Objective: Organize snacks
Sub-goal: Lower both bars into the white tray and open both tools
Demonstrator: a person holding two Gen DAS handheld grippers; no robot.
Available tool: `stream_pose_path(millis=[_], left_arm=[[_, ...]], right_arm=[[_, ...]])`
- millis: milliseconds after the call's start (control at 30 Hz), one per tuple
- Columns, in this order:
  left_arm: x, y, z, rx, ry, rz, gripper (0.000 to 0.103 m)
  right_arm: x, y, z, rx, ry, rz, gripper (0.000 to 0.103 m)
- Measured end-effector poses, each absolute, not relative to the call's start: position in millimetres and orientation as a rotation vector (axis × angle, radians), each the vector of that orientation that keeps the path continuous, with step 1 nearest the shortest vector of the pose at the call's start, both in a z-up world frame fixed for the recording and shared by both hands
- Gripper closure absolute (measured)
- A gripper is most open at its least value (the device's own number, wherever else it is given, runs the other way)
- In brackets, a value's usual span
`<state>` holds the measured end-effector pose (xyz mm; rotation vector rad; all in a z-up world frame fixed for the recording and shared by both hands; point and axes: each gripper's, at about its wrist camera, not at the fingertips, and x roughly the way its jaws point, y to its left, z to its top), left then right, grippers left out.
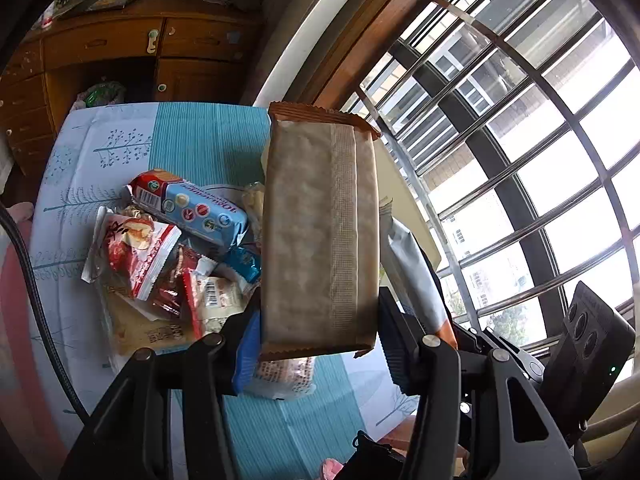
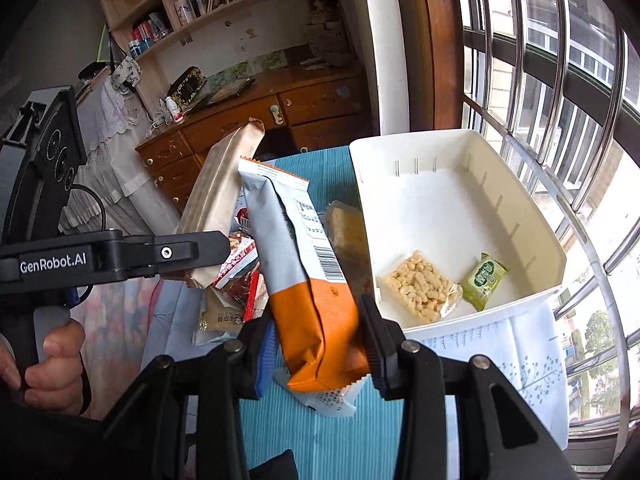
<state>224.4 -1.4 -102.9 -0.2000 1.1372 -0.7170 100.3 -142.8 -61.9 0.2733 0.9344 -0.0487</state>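
Left gripper point(image 1: 318, 332): clenched on the brown packet point(image 1: 320, 232), which is held upright above the table; the lower edge of the packet is pinched between the pads, and its printed face is turned away, so no label can be read.
Right gripper point(image 2: 316, 344): clamped on the grey-and-orange packet point(image 2: 304, 264), held tilted just beside the brown packet; only a barcode and blurred small print are made out.
Snack pile point(image 1: 168, 252): loose packets are heaped on the blue-patterned tablecloth point(image 1: 200, 140); a light-blue packet point(image 1: 196, 208) lies on top, red-and-white wrappers lie beneath, and much of the heap is hidden behind the brown packet and the gripper arms.
White bin point(image 2: 516, 200): set on the table by the barred window point(image 2: 560, 80); its near-left corner is covered by the right gripper's pad.
Bin contents: a clear bag of puffed pieces point(image 2: 420, 286) and a small green sachet point(image 2: 484, 280) lie apart on the floor of the bin; the sachet's print is too small to read.
Person's hand point(image 2: 52, 364): seen on the left gripper's handle, cut off at the frame edge.
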Motion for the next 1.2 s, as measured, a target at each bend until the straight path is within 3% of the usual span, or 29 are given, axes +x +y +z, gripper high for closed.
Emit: stream_pose_path(millis=[767, 1200], left_arm=[[208.9, -126.6, -95.8, -0.283, 1.056, -0.619, 0.052], [220.1, -153.9, -104.9, -0.245, 1.068, -0.537, 0.05]], right_arm=[[108.0, -272.0, -46.1, 0.149, 0.92, 0.025, 0.065], [132.8, -298.8, -57.3, 0.104, 0.949, 0.031, 0.064]])
